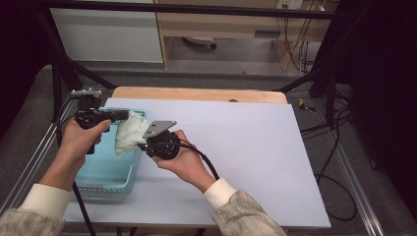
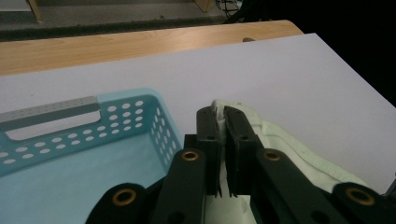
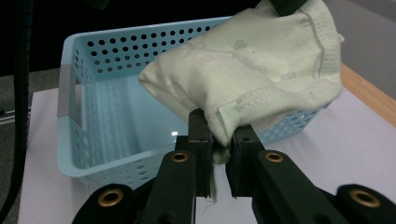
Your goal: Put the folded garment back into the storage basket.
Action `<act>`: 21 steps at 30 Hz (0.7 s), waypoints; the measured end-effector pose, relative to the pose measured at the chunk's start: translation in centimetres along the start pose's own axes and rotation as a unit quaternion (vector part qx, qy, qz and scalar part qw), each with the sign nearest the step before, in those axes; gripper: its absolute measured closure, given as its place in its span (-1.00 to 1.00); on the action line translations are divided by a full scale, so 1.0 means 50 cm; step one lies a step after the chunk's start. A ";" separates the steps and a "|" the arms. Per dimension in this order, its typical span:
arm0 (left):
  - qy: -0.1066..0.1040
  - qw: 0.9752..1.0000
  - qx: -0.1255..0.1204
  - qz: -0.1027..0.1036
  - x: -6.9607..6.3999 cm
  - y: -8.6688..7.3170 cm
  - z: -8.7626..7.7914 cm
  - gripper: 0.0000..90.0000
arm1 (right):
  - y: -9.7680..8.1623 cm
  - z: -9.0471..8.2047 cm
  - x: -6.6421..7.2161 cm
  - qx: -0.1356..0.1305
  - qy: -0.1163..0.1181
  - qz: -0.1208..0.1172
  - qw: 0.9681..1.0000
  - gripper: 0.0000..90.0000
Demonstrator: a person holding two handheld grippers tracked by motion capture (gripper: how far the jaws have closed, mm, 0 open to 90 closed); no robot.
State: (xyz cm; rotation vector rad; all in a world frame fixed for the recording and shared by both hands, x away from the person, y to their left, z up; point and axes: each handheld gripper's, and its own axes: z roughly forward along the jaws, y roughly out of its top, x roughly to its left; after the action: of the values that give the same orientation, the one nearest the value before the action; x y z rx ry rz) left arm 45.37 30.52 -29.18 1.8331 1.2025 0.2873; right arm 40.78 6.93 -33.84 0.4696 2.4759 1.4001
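Observation:
A pale green folded cloth hangs between both grippers above the right rim of a light blue perforated basket. My left gripper is shut on the cloth's upper edge, held level over the basket's far corner. My right gripper is shut on the cloth's lower corner, just right of the basket. In the right gripper view the cloth bulges in front of the basket; in the left gripper view the basket lies left of the jaws.
The basket stands at the left edge of a white sheet covering a wooden table. Black frame bars rise at the left and back. Cables trail on the floor at the right.

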 end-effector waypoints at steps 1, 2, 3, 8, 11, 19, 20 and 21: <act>0.001 1.000 -0.001 -0.001 0.001 -0.001 -0.001 0.91 | 0.000 0.001 0.000 0.000 0.001 -0.003 1.000 0.83; 0.002 1.000 -0.001 -0.001 0.003 -0.001 -0.003 0.91 | 0.001 0.003 0.001 0.000 0.001 -0.002 1.000 0.83; 0.003 1.000 -0.001 -0.003 0.004 -0.002 -0.003 0.91 | 0.001 0.004 0.002 0.000 0.001 -0.001 1.000 0.83; 0.004 1.000 -0.001 -0.002 0.006 -0.003 -0.007 0.91 | 0.002 0.011 0.005 -0.002 0.002 0.000 1.000 0.83; 0.004 1.000 0.000 -0.002 0.007 -0.004 -0.009 0.91 | 0.002 0.014 0.005 -0.001 0.005 -0.003 1.000 0.83; 0.000 1.000 -0.001 -0.010 0.013 -0.006 -0.012 0.91 | 0.004 0.023 0.010 -0.003 0.007 -0.001 1.000 0.83; -0.001 1.000 -0.001 -0.013 0.015 -0.007 -0.013 0.91 | 0.004 0.024 0.011 -0.004 0.008 -0.001 1.000 0.82; -0.003 1.000 0.000 -0.015 0.017 -0.008 -0.014 0.91 | 0.004 0.025 0.011 -0.004 0.008 -0.002 1.000 0.83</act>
State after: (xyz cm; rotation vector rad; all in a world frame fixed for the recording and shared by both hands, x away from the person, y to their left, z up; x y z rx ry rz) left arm 45.14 31.68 -29.29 1.8130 1.2253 0.2647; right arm 40.78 8.23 -34.32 0.4524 2.4824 1.4172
